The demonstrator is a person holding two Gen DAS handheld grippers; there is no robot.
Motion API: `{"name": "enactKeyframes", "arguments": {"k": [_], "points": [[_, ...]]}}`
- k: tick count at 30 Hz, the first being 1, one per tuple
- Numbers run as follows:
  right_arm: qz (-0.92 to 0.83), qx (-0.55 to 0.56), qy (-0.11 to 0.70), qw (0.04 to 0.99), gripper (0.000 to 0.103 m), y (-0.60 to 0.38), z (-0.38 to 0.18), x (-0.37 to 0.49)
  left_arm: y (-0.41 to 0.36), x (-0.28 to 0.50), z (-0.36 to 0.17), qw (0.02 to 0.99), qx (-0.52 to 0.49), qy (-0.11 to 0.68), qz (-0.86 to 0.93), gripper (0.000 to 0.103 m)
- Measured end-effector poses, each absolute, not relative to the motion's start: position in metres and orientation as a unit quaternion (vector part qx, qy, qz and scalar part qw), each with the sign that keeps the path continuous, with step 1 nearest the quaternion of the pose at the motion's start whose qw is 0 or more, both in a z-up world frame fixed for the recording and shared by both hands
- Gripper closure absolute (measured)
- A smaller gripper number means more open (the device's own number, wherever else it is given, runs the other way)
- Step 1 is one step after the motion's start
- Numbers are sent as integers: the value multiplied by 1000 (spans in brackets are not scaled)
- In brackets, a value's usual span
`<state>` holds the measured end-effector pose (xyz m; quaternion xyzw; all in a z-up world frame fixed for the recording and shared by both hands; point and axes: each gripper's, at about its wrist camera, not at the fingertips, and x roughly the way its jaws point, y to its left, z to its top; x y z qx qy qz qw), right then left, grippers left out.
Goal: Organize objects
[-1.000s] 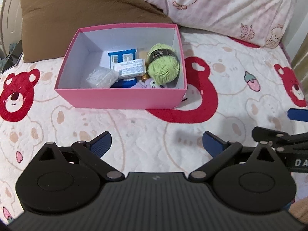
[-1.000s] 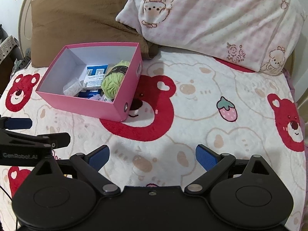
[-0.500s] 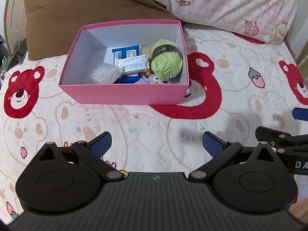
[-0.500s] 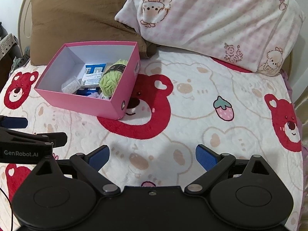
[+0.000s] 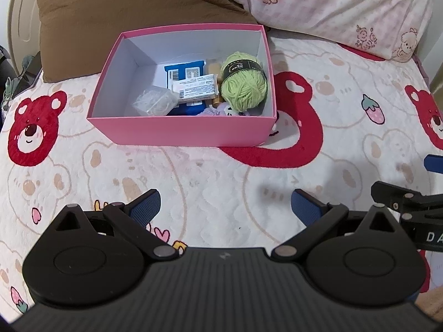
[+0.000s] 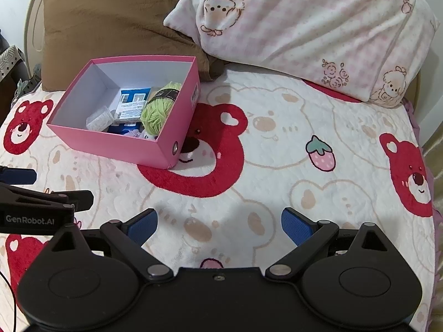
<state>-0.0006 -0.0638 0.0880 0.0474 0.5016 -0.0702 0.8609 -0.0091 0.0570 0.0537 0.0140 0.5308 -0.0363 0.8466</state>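
In the left wrist view, the pink box (image 5: 191, 131) sits on the bear-print quilt (image 5: 210, 171) at about 12 o'clock from the left gripper (image 5: 225, 207), well apart from it. Inside, from 9 toward 3 o'clock, lie a clear bag (image 5: 155, 101), a white packet (image 5: 197, 88) on top of a blue pack (image 5: 184, 73), and a green yarn ball (image 5: 245, 85) against the right wall. Small pale items lie beside the yarn near the front wall, too hidden to name. The left gripper hangs over the quilt with its jaws wide and nothing between them.

In the right wrist view, the box lies at 10 o'clock. The right gripper (image 6: 219, 222) is also spread wide and empty above the quilt. A brown pillow (image 6: 116, 25) and a pink pillow (image 6: 318, 27) lie beyond the box.
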Motion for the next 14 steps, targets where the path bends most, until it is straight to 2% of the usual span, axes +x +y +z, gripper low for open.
{"name": "enactKeyframes", "arguments": {"k": [14], "points": [[-70,46,504,860,5,-65,87,-1,60,-10,58,850,13,525,-34,1]]}}
